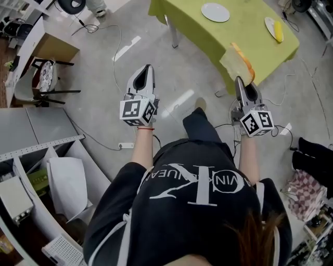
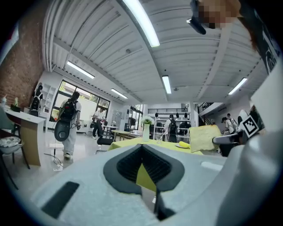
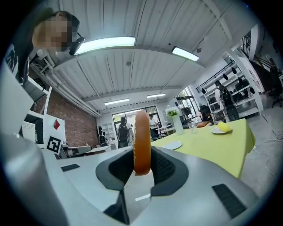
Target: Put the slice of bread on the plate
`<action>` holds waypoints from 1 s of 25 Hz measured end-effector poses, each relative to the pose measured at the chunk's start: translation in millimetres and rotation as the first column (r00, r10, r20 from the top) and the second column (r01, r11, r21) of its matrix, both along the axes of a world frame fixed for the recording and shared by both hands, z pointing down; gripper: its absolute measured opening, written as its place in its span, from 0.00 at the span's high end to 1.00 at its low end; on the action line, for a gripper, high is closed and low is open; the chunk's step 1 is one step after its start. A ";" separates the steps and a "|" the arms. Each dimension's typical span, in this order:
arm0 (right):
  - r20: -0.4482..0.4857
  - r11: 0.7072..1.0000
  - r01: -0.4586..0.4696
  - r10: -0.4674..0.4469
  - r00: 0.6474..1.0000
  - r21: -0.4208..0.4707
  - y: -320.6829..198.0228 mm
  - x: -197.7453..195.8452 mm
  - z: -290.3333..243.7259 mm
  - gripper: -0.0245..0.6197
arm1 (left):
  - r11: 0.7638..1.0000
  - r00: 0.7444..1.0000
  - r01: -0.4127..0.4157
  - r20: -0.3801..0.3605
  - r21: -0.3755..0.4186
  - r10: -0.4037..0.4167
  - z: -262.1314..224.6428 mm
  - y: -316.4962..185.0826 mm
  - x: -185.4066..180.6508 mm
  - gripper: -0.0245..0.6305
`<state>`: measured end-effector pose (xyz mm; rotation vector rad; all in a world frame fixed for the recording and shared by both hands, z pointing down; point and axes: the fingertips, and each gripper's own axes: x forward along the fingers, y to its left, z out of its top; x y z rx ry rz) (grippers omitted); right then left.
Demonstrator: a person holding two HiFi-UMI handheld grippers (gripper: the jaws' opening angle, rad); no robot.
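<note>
Nearest the camera, the person's forearms reach forward, each hand carrying a gripper that points level. The left gripper has its fingers drawn together at the tips, with nothing between them; through the gap lower down only the green-yellow cloth shows. Well apart to its right, the right gripper has its fingers pressed on the slice of bread. The slice stands upright on edge between the pads, and its brown crust rises above the fingertips in the right gripper view. From the left gripper view the same slice shows as a pale square off to the right of the left fingers. The bread hangs at the near corner of the table and touches no plate. Ahead of the right fingers, further in on the cloth, lies the plate, round and white. Further off to the right of those fingers sits a second plate bearing a banana. Beyond the plate, the right gripper view shows a vase of flowers on the far part of the table.
</note>
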<state>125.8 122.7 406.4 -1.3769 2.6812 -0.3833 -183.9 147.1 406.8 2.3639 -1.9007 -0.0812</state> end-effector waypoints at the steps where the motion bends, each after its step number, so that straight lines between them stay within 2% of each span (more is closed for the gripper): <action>1: 0.003 1.000 0.005 -0.005 1.000 -0.002 -10.4 -2.4 -0.2 0.82 | 1.000 1.000 0.001 0.000 -0.002 -0.001 -0.4 -10.5 -0.6 0.95; 14: -0.007 0.995 0.087 -0.088 0.996 -0.038 -144.2 -8.1 -4.9 0.82 | 0.998 0.998 -0.056 -0.002 -0.006 0.056 -8.6 -150.4 35.4 0.95; 25: -0.021 0.982 0.175 -0.177 0.984 -0.075 -227.1 -15.9 5.0 0.82 | 0.998 0.998 -0.057 -0.016 -0.006 0.057 -0.8 -238.0 56.4 0.95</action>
